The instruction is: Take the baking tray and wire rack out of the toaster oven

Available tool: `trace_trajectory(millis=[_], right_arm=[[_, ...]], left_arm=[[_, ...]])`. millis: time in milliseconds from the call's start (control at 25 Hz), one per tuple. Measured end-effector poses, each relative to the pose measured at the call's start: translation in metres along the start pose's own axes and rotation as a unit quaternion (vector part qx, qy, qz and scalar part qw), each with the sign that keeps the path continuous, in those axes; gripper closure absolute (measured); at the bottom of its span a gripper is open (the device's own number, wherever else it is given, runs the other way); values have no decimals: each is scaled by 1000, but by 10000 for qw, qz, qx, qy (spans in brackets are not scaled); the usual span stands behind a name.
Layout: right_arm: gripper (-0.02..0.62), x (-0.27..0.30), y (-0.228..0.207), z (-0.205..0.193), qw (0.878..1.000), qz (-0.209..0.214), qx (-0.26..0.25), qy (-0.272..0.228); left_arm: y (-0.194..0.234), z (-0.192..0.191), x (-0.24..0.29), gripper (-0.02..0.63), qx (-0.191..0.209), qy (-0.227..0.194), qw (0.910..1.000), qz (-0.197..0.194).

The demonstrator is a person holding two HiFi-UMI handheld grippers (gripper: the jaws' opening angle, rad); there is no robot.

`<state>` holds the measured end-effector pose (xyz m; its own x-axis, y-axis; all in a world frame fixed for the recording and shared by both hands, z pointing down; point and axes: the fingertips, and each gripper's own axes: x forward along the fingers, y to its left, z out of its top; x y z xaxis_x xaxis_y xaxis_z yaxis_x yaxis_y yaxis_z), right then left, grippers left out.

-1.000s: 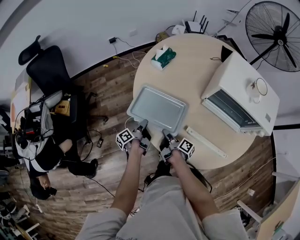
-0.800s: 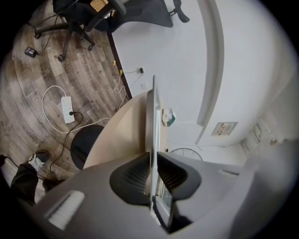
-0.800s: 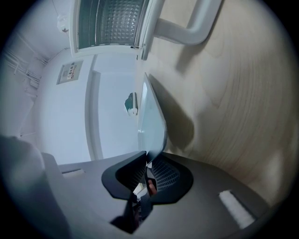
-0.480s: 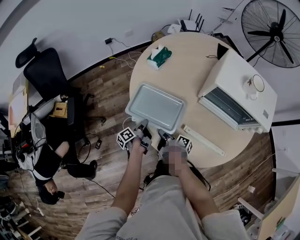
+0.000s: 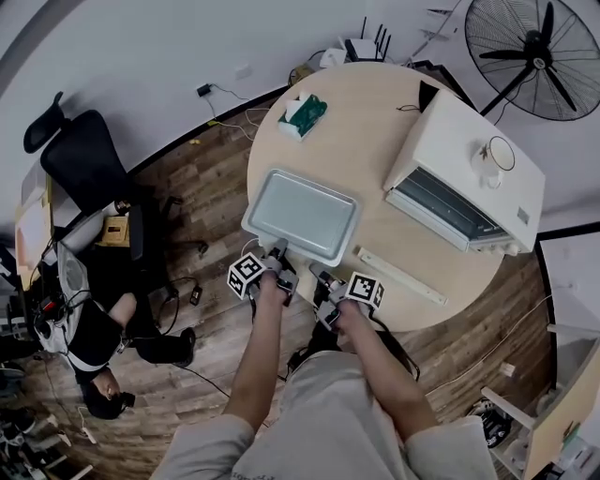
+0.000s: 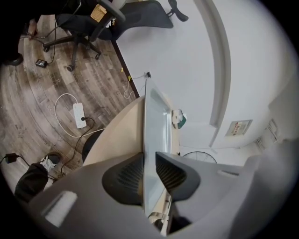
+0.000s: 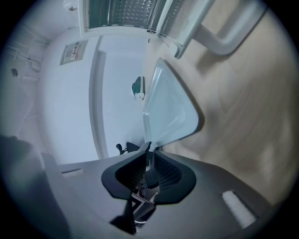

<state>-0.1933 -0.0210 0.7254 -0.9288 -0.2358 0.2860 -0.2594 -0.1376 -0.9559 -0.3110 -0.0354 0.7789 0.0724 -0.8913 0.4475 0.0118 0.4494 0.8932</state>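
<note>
The silver baking tray (image 5: pixel 300 212) is out of the toaster oven and over the round table, and I hold it by its near rim. My left gripper (image 5: pixel 278 250) has the rim's left part between its pads; its jaws have just closed onto it and eased slightly. In the left gripper view the tray (image 6: pixel 156 116) runs edge-on out of that gripper (image 6: pixel 149 172). My right gripper (image 5: pixel 320 277) is shut on the rim's right part, the tray (image 7: pixel 168 105) rising from its jaws (image 7: pixel 148 170). A metal grid (image 7: pixel 124 9) shows in the oven's mouth.
The white toaster oven (image 5: pixel 469 159) stands at the table's right with its door (image 5: pixel 403 275) folded down towards me. A green tissue box (image 5: pixel 302 114) lies at the far edge of the table (image 5: pixel 375 112). There are a fan (image 5: pixel 530 52), an office chair (image 5: pixel 84 159) and floor cables around.
The whole scene has slid a little left and up in the head view. Both grippers stay at the tray's near rim.
</note>
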Motion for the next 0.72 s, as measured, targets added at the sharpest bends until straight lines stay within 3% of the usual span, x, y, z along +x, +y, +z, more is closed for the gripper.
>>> trace_trajectory(millis=[200,320,480,720], right_arm=[[561,-16,16,22,9988,235,-374,-191],[561,-35,26,49,9964,411,-472,-574],[561,-67,46,104,9894,679,-371,-1231],[561,-148,60,177,9677,901,-456,-2309]], left_arm=[[-2,-4,-11,509,96,-162,9997,120],[-17,-15,-20,509,416,-236,9988,76],[-69,-58,-15,509,1055,23,9932,-487],[-139,-147,39,509,1193,705,9831,-1194]])
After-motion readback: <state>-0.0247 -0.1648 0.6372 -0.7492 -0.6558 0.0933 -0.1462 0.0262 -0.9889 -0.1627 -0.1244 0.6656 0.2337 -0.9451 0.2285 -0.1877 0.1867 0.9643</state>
